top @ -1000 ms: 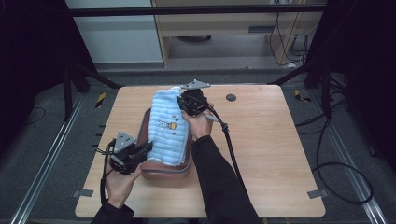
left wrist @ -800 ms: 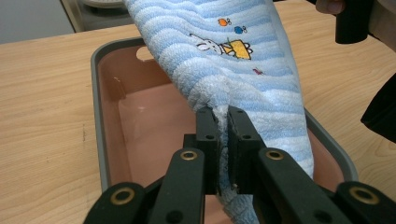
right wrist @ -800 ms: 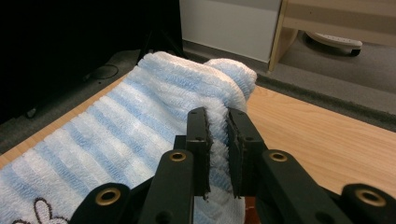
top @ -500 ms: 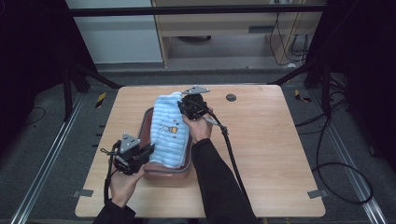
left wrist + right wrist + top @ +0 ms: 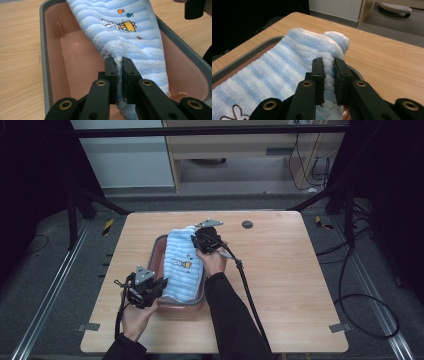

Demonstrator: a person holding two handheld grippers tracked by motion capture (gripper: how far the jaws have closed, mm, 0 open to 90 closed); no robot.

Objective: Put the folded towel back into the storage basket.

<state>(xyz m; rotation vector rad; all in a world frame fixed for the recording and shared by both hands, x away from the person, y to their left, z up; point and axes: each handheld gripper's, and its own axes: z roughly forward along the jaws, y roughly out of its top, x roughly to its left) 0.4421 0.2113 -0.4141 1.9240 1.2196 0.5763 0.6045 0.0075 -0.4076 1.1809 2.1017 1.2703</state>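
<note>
Towel (image 5: 182, 265) stretched over the pink tray (image 5: 159, 246): left gripper (image 5: 148, 290) pinches its near corner, right gripper (image 5: 206, 240) its far edge. Placing it seems underway; next, probably lowering both ends together, then releasing.

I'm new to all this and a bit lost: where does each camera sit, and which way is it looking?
High view: above the person's side, looking down at the table; both forearms and grippers show.
Left gripper view: rides the left gripper, facing the towel in the tub.
Right gripper view: rides the right gripper, fingers pinching the towel.
All share the towel.
</note>
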